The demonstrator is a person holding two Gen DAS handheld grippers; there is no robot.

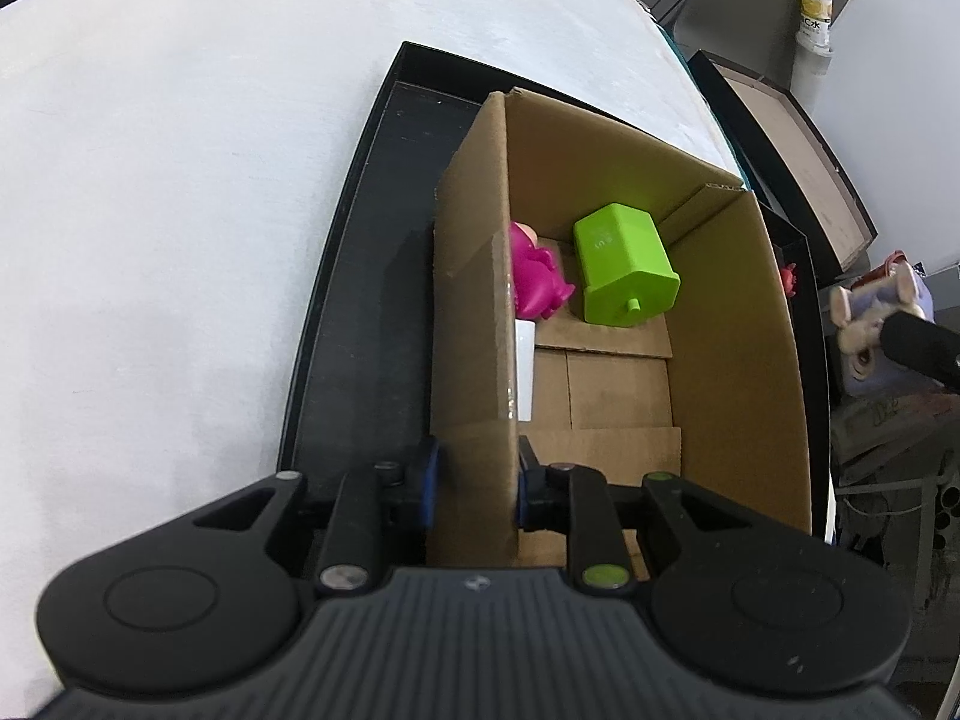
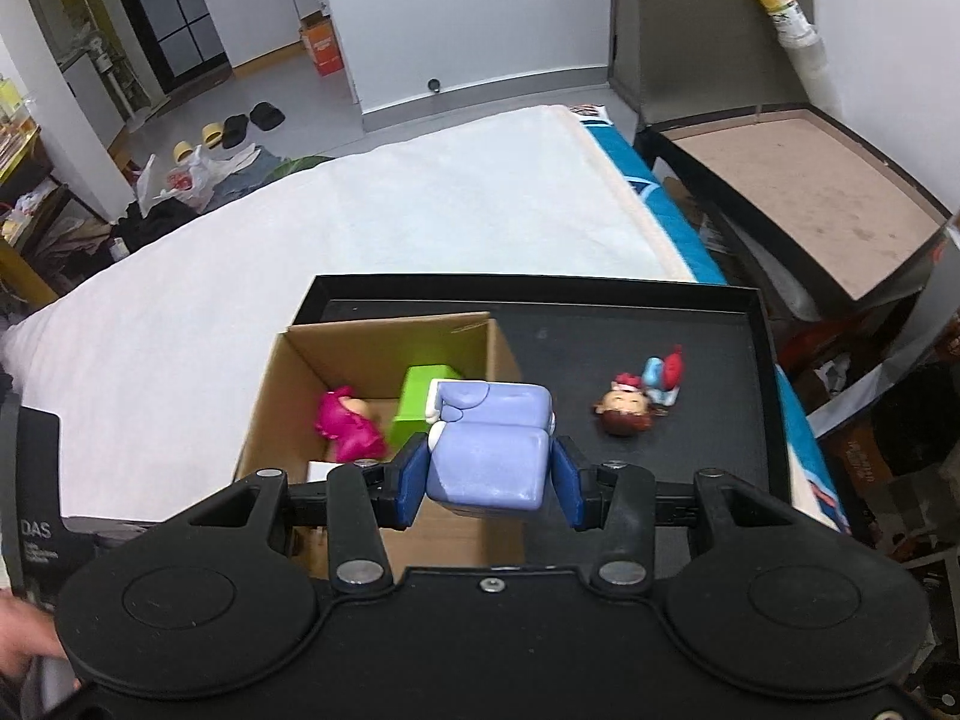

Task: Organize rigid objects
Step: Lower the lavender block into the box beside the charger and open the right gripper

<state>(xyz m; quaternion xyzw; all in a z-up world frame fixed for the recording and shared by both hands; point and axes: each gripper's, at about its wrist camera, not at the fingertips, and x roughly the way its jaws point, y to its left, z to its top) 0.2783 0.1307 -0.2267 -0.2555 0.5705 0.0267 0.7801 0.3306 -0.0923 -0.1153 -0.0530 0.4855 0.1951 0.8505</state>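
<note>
Above cardboard box (image 2: 384, 360), right claw (image 2: 489, 477) gripping lavender toy (image 2: 489, 450) (long axis pointing away)

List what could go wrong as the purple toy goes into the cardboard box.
1. The purple toy, held by the right gripper, hangs near the cardboard box wall; it might clip the rim.
2. It may land on the green block or pink figure.
3. The left gripper clamps one wall; pulling could tilt the box.
</note>
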